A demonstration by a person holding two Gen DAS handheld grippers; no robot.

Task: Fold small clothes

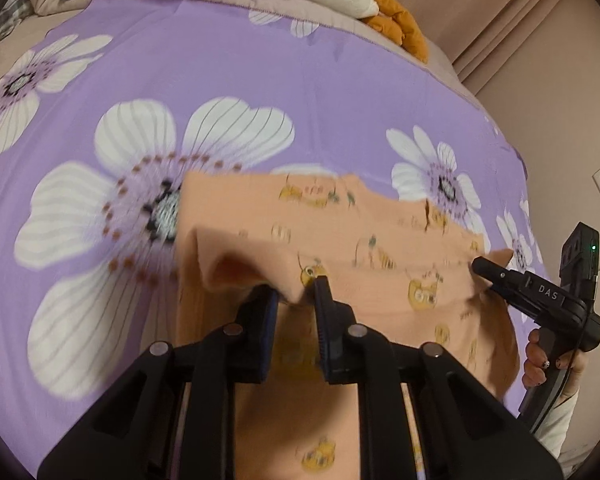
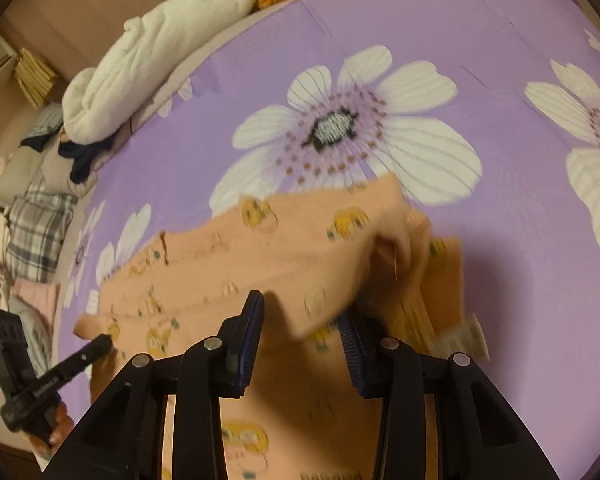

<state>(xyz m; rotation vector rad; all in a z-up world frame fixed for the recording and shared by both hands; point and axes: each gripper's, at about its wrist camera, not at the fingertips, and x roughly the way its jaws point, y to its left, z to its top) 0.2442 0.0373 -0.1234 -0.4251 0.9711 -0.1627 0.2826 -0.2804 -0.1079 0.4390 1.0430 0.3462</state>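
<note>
Purple floral bedsheet [image 1: 220, 64] lay ahead; both hand-held grippers, left [image 1: 296, 294] and right [image 2: 300, 316], stood spread, the peach printed garment's [image 1: 340, 232] folded edge loose between their jaws. Mid-fold; next, seemingly, smoothing flat.

My two black grippers, the left [image 1: 296, 294] and the right [image 2: 300, 314], carry dark blue ribbed pads. The small garment [image 1: 340, 240] is peach-orange, printed with yellow cartoon figures. My bed sheet [image 1: 220, 64] is lilac with large white, grey-lined flowers with dotted purple centres. Behind lie a cream blanket [image 2: 140, 64], mustard-orange cloth [image 1: 400, 24] and grey-white plaid fabric [image 2: 40, 228]
</note>
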